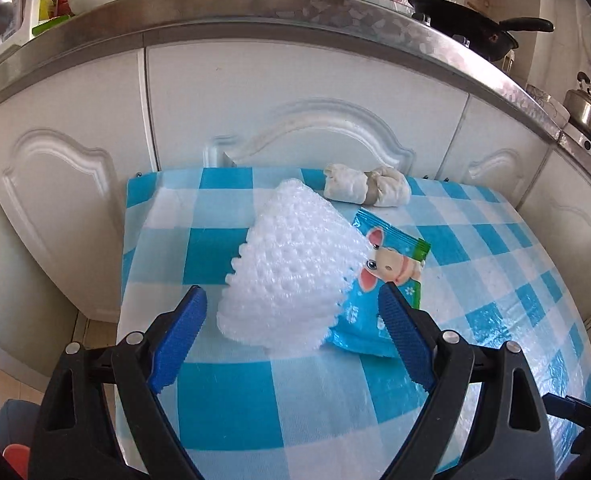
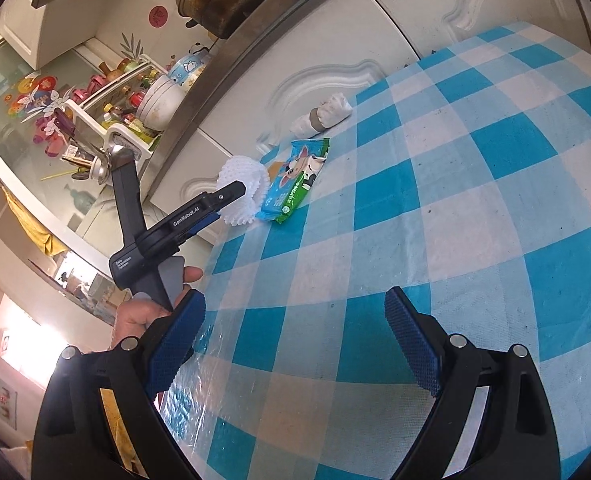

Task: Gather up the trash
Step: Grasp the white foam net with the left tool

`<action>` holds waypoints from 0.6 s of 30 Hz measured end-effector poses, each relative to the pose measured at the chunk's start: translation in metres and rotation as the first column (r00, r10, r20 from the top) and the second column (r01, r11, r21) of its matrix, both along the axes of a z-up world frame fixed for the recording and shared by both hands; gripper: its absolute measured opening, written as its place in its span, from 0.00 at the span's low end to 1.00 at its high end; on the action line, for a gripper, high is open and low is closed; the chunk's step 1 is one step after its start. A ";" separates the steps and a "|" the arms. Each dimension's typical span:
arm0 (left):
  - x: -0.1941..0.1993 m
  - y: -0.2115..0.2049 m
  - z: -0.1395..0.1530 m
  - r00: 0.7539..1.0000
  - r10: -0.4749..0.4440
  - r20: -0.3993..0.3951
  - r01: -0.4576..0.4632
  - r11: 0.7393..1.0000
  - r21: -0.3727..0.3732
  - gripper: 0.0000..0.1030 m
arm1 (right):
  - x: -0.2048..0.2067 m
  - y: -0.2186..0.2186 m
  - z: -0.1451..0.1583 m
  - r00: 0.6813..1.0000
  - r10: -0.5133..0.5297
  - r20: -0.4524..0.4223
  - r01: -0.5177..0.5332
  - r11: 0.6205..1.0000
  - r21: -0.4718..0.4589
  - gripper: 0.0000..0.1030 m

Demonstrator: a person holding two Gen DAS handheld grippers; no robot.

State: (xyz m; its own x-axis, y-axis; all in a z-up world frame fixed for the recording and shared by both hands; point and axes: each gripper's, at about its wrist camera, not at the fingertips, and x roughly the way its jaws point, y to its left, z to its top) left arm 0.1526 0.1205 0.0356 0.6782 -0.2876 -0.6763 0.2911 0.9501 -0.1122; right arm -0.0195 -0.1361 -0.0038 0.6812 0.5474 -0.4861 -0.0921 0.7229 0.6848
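Your left gripper [image 1: 293,312] is holding its jaws wide apart, one on each side of the white foam net [image 1: 291,264] in the middle of the left wrist picture. The blue pads are not touching the net; there is a gap on both sides. Your right gripper [image 2: 295,320] is also holding its jaws wide apart, low in the right wrist picture, with nothing between them but the table [image 2: 475,240].

Three bits of trash are lying on the blue and white checked cloth. The foam net is sitting in front, and its right edge is lying over the blue snack wrapper [image 1: 395,276] with the cartoon animal on it. Behind them, near the far edge of the table in the upper middle of the left wrist picture, a crumpled paper wad [image 1: 367,188] is lying by itself.

In the right wrist picture you are seeing the same three things in the upper middle, with the left gripper reaching up to the net from the left side.

It looks like you are just getting started. Nothing is picked up yet, and no bin or bag is showing in either picture. The net looks like the first thing to grab, since the left jaws are already around it. After that, the wrapper and the paper wad are waiting for you.
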 end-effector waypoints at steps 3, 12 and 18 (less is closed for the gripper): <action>0.008 0.001 0.000 1.000 0.011 0.015 -0.011 1.000 -0.003 0.62 | 0.002 -0.002 -0.006 1.000 0.001 -0.017 -0.001 1.000 0.007 0.88; 0.018 0.008 0.011 0.998 0.034 0.044 -0.032 0.999 -0.029 0.31 | 0.000 -0.005 -0.006 1.000 0.006 -0.017 -0.005 1.000 0.023 0.88; 0.032 0.010 0.040 0.990 0.063 0.128 -0.061 0.998 -0.020 0.30 | 0.000 -0.006 -0.006 1.000 0.008 -0.017 -0.008 1.000 0.026 0.88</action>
State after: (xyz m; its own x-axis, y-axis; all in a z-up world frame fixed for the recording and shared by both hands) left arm 0.1848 0.1306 0.0756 0.7759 -0.2522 -0.5783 0.2445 0.9652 -0.0930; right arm -0.0196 -0.1416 -0.0093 0.6687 0.5655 -0.4827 -0.0862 0.7038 0.7051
